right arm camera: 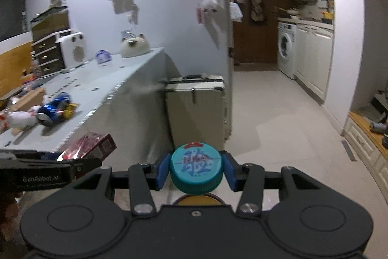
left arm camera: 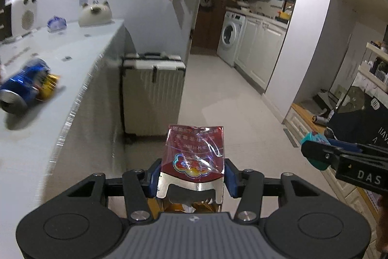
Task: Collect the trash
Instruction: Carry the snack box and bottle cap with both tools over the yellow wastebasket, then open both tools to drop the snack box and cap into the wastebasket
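Your left claw (left arm camera: 192, 177) clamps the crinkled red foil wrapper (left arm camera: 195, 153), your right claw (right arm camera: 197, 172) at three o'clock the round teal plastic cap (right arm camera: 196, 171), both presumably bin-bound.

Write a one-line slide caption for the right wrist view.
Right tongs clamp a teal-capped container above the floor, beside a counter holding a blue can.

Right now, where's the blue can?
The blue can lies on its side on the white counter at the left of both views, beside a yellow wrapper, left of the suitcase.
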`<state>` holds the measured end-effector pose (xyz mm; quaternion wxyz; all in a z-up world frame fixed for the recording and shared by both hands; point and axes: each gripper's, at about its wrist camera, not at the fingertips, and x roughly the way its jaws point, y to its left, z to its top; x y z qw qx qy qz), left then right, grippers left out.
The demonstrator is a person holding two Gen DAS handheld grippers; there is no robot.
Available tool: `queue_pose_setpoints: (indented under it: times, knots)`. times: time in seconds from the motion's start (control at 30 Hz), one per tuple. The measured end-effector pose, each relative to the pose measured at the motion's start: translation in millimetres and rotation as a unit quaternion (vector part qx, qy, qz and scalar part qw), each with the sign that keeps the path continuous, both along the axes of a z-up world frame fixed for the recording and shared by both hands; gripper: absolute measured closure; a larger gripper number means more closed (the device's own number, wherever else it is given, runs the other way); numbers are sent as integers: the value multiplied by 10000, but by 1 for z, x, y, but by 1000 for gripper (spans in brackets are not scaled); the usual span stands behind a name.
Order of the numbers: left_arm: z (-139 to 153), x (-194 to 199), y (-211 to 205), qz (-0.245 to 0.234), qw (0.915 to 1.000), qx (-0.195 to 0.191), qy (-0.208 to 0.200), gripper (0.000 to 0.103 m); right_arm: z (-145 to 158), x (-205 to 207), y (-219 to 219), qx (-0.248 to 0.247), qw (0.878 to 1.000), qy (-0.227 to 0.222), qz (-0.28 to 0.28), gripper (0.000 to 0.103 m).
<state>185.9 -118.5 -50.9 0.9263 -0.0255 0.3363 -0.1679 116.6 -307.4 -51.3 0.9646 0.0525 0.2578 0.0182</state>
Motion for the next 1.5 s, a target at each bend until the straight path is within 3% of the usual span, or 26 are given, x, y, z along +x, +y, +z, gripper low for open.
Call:
queue_pose_setpoints:
  times: [0.13,0.47,0.93,1.27,1.5]
  knots:
    - [-27,30,-18,-52,9994,-139,298,51,-19,20,-15,72,9997,213,-119,55]
    - [-108,125,-45,305,9936,31,1090,51,-83,98,-36,299,9953,874,-303,55]
    - [-250,230,-59,619,9710,626,2223,51,-211,217,-50,676,9779,1958,-273,55]
    - [-336,267,-55,517,9540,1151,2720,51,-310,274,-41,1070,9547,2766,-251,55]
    - [-385,271,-49,395,9413,1089,3171,51,-377,292,-32,1213,9352,3317,-264,55]
